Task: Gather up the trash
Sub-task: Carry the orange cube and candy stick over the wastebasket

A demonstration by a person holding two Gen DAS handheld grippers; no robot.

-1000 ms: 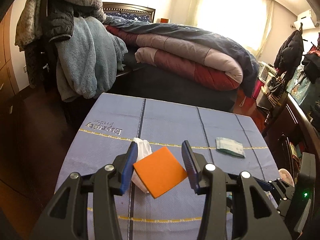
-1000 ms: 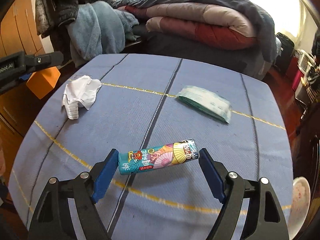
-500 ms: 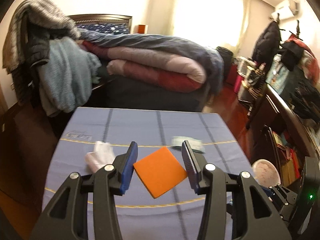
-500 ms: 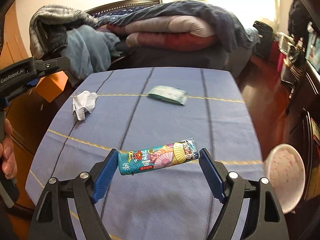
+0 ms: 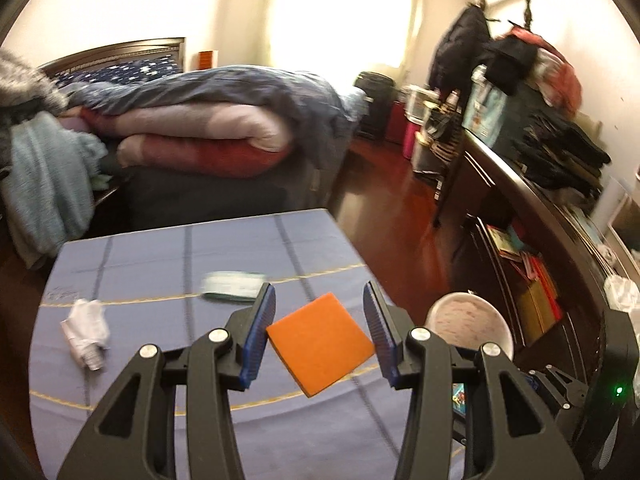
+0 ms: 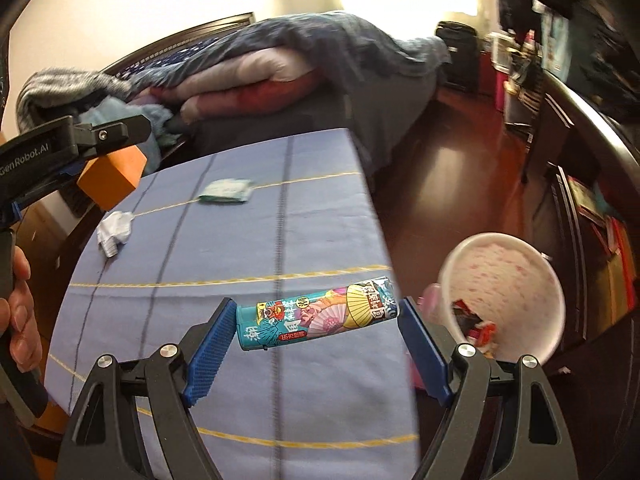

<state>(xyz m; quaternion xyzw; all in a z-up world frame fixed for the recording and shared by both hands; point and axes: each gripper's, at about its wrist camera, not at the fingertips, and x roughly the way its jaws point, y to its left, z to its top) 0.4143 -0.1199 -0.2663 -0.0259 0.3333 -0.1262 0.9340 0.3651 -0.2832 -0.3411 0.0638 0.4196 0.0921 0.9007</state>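
Note:
My left gripper (image 5: 319,334) is shut on an orange square block (image 5: 320,343), held tilted above the blue cloth table (image 5: 160,256). My right gripper (image 6: 316,322) is shut on a teal printed packet (image 6: 318,318), gripped end to end over the table's right edge. A white bin (image 6: 516,276) with wrappers inside stands on the floor right of the table; in the left wrist view the bin (image 5: 468,320) is just right of my fingers. A crumpled white paper (image 5: 85,332) and a green flat pack (image 5: 233,285) lie on the table. The left gripper with its orange block (image 6: 112,174) also shows at the left of the right wrist view.
A bed with folded quilts (image 5: 208,132) stands behind the table. A dark desk with shelves (image 5: 532,220) runs along the right, with bare red floor (image 5: 400,208) between it and the table. A person's hand (image 6: 18,312) holds the left gripper's handle.
Both grippers have swung to the right with their loads still held, off the table's middle toward its right edge. The white bin has come into view beside both.

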